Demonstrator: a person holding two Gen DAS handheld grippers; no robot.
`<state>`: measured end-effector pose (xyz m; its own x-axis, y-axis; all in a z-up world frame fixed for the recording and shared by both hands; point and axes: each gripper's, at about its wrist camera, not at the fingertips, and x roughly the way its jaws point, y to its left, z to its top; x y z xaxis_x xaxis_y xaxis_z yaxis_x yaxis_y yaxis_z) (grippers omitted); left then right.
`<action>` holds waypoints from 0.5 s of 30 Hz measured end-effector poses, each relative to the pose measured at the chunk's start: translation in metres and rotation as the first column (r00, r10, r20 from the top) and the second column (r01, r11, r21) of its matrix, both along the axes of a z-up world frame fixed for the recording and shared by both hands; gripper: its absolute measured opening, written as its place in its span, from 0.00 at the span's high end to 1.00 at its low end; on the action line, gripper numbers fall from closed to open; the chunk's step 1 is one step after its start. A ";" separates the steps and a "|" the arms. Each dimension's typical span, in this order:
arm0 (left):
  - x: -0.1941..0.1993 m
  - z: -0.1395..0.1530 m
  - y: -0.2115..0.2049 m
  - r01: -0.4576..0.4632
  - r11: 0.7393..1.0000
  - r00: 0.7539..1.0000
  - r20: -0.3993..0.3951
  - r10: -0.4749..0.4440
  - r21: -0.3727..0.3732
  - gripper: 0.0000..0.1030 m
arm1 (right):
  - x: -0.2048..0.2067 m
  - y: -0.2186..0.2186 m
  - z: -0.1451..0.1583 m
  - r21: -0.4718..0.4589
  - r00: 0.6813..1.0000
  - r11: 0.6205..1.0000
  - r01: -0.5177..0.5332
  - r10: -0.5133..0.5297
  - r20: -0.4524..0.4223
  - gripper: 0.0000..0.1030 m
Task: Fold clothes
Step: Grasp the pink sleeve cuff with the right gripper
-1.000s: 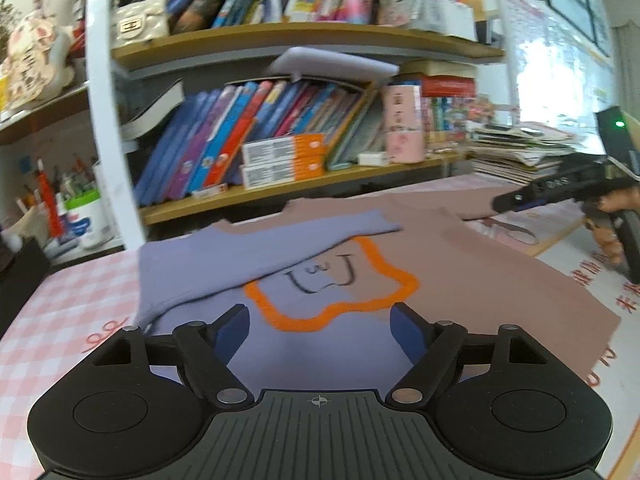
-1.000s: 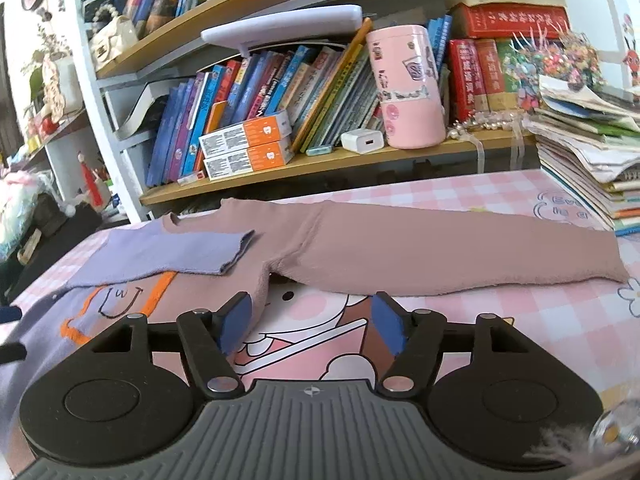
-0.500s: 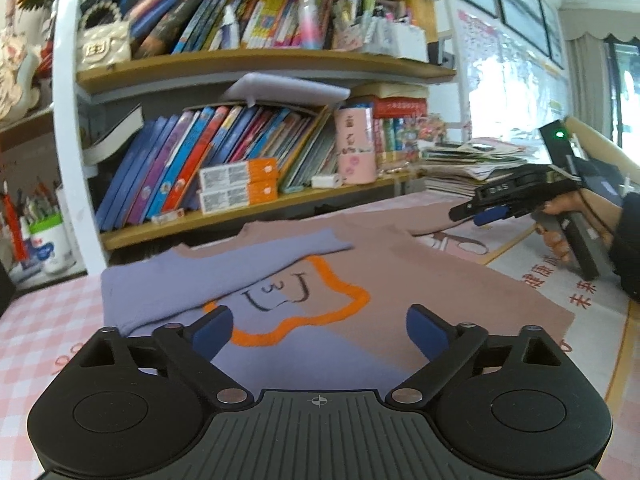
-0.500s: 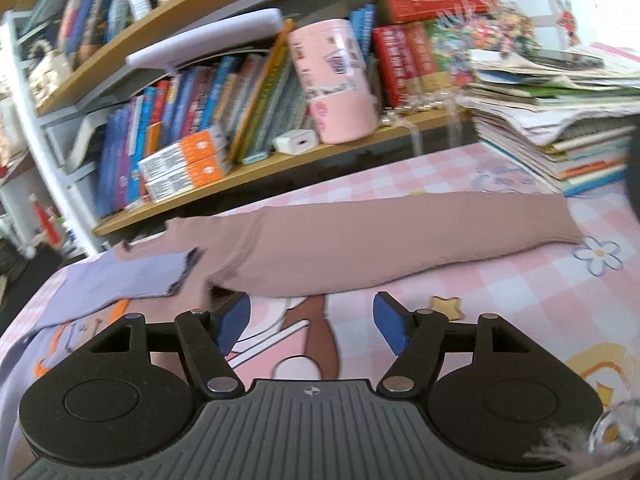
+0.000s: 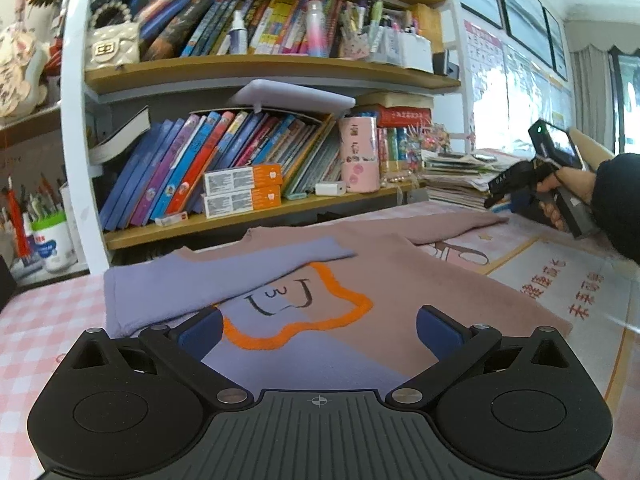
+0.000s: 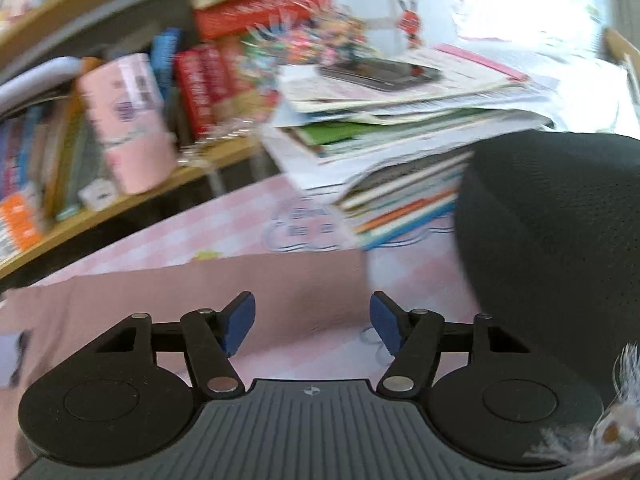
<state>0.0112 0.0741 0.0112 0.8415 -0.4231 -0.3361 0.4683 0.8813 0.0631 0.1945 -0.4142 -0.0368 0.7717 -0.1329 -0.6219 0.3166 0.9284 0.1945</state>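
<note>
A mauve and lilac sweater (image 5: pixel 420 280) with an orange star outline lies flat on the table. Its lilac sleeve (image 5: pixel 208 272) is folded across the chest. Its mauve sleeve (image 5: pixel 452 226) stretches out to the right. My left gripper (image 5: pixel 318 330) is open and empty, hovering over the sweater's lower hem. My right gripper (image 6: pixel 312 322) is open and empty just above the cuff end of the mauve sleeve (image 6: pixel 224 284); it also shows in the left wrist view (image 5: pixel 516 186), held by a hand. The right wrist view is blurred.
A bookshelf (image 5: pixel 256 204) full of books stands along the table's far edge, with a pink canister (image 5: pixel 359 154). A stack of papers and books (image 6: pixel 400 132) sits at the right. A dark rounded object (image 6: pixel 560 232) is close on the right. The pink checked tablecloth (image 5: pixel 36 320) covers the table.
My right gripper has swung right along the mauve sleeve to its cuff end. My left gripper has pulled back slightly and opened wider.
</note>
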 end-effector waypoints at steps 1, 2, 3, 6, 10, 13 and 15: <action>0.000 0.000 0.001 0.001 1.000 1.000 -0.001 -0.001 -0.006 0.00 | 0.003 -0.004 -0.002 0.014 1.000 1.000 0.013 -0.013 -0.004 0.40; 0.000 0.000 0.001 0.002 1.000 1.000 0.000 -0.002 -0.009 0.00 | 0.006 -0.007 -0.005 0.028 1.000 0.999 0.027 -0.027 -0.009 0.40; -0.001 0.000 0.001 0.004 1.000 1.000 0.003 -0.004 -0.010 0.00 | 0.009 -0.010 -0.007 0.043 0.999 0.998 0.042 -0.042 -0.015 0.41; -0.002 0.001 0.000 0.010 1.000 1.000 0.012 -0.010 -0.004 0.00 | 0.014 -0.013 -0.013 0.064 0.997 0.995 0.072 -0.070 -0.037 0.50; -0.003 0.001 -0.002 0.016 1.000 1.000 0.012 -0.016 0.006 0.00 | 0.017 -0.007 -0.014 0.024 0.997 0.998 0.065 -0.064 -0.052 0.59; -0.006 0.001 -0.003 0.015 1.000 1.000 0.015 -0.015 0.017 0.00 | 0.020 0.003 -0.015 -0.067 0.996 0.997 0.026 -0.031 -0.085 0.71; -0.008 0.001 -0.005 0.020 0.999 0.999 0.025 -0.021 0.028 0.00 | 0.022 0.005 -0.013 -0.060 0.996 0.998 -0.013 0.007 -0.094 0.87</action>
